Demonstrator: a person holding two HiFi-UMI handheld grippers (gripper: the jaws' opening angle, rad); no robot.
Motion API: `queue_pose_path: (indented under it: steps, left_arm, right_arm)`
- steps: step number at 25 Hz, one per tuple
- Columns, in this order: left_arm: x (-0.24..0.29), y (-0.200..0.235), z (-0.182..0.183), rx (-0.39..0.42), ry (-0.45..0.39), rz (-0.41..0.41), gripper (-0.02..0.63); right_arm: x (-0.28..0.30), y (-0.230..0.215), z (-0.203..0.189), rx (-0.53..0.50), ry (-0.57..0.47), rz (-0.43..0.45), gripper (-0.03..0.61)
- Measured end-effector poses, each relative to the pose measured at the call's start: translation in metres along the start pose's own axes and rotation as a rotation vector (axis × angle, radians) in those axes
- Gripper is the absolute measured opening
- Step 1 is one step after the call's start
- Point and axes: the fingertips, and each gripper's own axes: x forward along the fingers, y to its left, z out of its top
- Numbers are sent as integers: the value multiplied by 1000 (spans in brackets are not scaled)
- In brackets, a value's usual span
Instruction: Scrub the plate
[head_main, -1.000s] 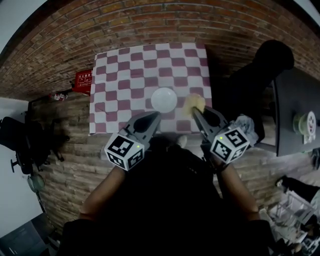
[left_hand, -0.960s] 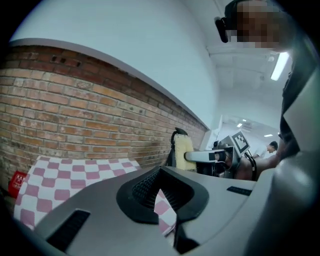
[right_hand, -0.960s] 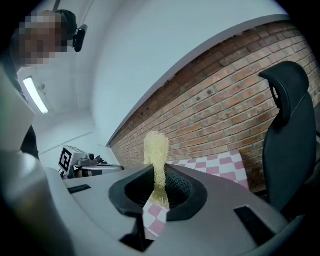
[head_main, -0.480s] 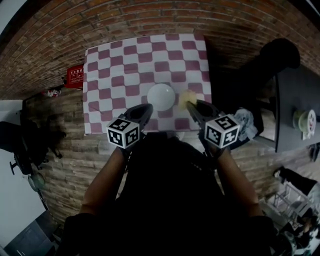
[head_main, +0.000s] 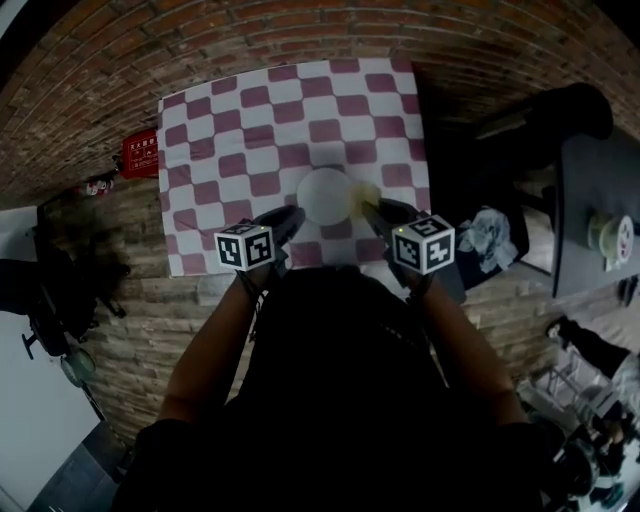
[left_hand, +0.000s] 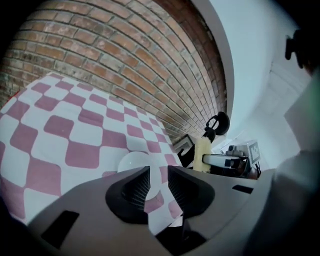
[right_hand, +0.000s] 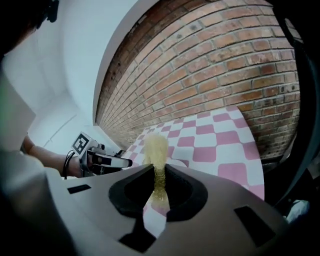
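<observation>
While a white plate (head_main: 325, 194) sits on a checked cloth (head_main: 230, 130), toward its near edge, two handheld grippers flank it from below in the head view. The left gripper (head_main: 291, 216) has its tips just beside the plate's rim at 7 o'clock. Its jaws stand apart, having just been opening, and hold nothing. In the left gripper view the plate shows through the gap, just ahead at 12 o'clock.

The right gripper (head_main: 371, 208) is clamped on a yellow sponge (right_hand: 156, 149). The sponge stands on edge and juts forward from the jaws, its long axis toward 12 o'clock. In the head view the sponge meets the plate's rim at about 3 o'clock; whether it touches cannot be told. The plate lies at 10 o'clock from the right jaws.

The plate is round, so no side is favoured. Both grippers look about equally near. Likely next, the left jaws steady the near rim while the sponge comes leftward onto the plate's face.
</observation>
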Motion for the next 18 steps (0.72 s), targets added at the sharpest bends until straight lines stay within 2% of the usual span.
queue_pose_path:
  steps: [4, 9, 18]
  left_arm:
    - [14, 23, -6, -85, 42, -9, 150]
    - [33, 42, -16, -82, 117, -3, 176]
    - [58, 77, -26, -149, 200, 15, 204]
  right_arm:
    - [25, -18, -17, 29, 81, -36, 49]
    - [59, -37, -38, 49, 153, -62, 49]
    - [94, -65, -66, 78, 266, -124, 49]
